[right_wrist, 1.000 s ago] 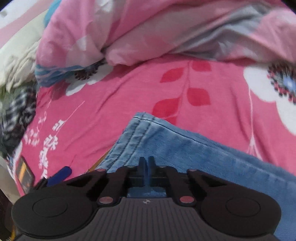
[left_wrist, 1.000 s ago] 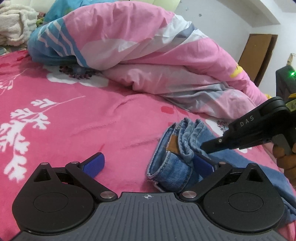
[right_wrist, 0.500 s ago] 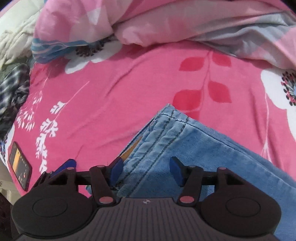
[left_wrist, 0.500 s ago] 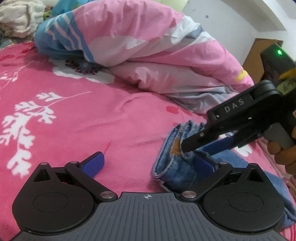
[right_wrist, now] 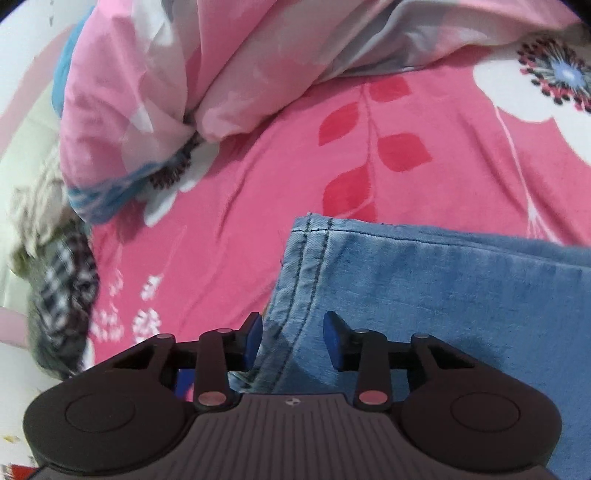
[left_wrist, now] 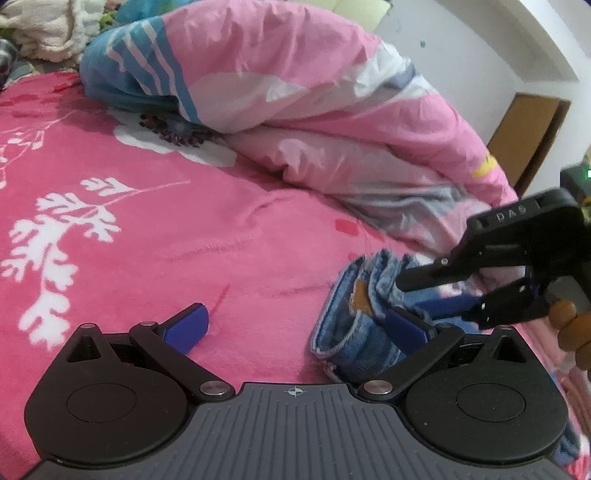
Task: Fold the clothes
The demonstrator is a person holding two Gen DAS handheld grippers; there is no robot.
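Note:
Folded blue jeans lie on the pink flowered bedspread. Their stitched end shows in the left wrist view as stacked denim layers. My right gripper hovers over that end. Its jaws are closing with the denim seam between them, and a gap still shows beside each pad. The left wrist view shows it coming in from the right, held by a person's hand. My left gripper stands wide open just over the bedspread. Its right pad is against the near side of the jeans' end.
A bunched pink, white and blue duvet fills the back of the bed. A cream towel and a checked cloth lie at the far left. A wooden door stands at the right.
The right gripper, shut on the denim a second ago, let go and opened, then narrowed again and rolled over the jeans' end. The left gripper stayed open and barely moved.

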